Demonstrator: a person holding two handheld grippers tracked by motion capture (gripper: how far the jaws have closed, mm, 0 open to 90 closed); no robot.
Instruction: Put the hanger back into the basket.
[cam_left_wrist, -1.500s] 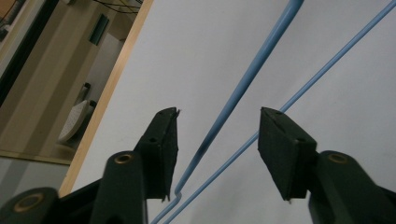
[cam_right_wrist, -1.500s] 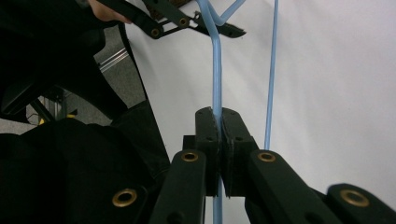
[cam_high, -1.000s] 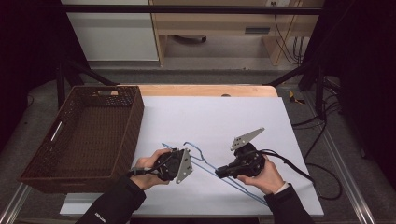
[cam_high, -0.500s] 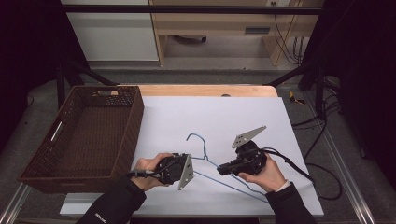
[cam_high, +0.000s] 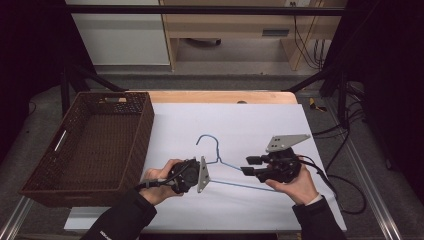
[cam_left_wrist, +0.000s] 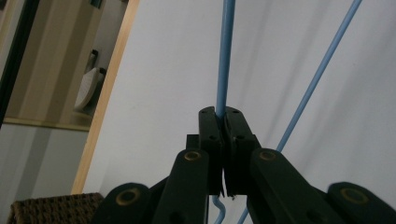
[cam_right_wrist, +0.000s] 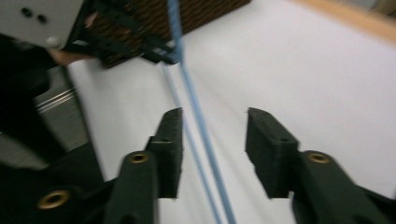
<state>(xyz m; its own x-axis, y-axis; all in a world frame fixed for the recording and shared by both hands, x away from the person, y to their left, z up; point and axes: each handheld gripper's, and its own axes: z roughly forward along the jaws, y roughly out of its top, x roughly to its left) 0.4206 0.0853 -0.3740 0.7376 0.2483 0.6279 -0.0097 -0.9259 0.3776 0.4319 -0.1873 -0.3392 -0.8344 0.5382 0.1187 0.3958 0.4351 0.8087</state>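
Observation:
A blue wire hanger (cam_high: 218, 152) lies near the front of the white table top (cam_high: 250, 125), its hook pointing away from me. My left gripper (cam_high: 200, 176) is at the hanger's left corner. In the left gripper view it (cam_left_wrist: 223, 116) is shut on the blue wire (cam_left_wrist: 226, 56). My right gripper (cam_high: 246, 166) points left at the hanger's right half and is open. In the right gripper view the wire (cam_right_wrist: 198, 119) runs between its spread jaws (cam_right_wrist: 214, 126), closer to the left one, touching neither.
A brown wicker basket (cam_high: 142, 130) stands along the table's left side, close to my left hand. A wooden strip (cam_high: 215, 96) edges the far side. Black cables (cam_high: 345, 190) trail off the table's right edge.
The hanger's hook has swung away from me, up the table, with the left gripper holding its corner. The right gripper has shifted slightly right and farther away.

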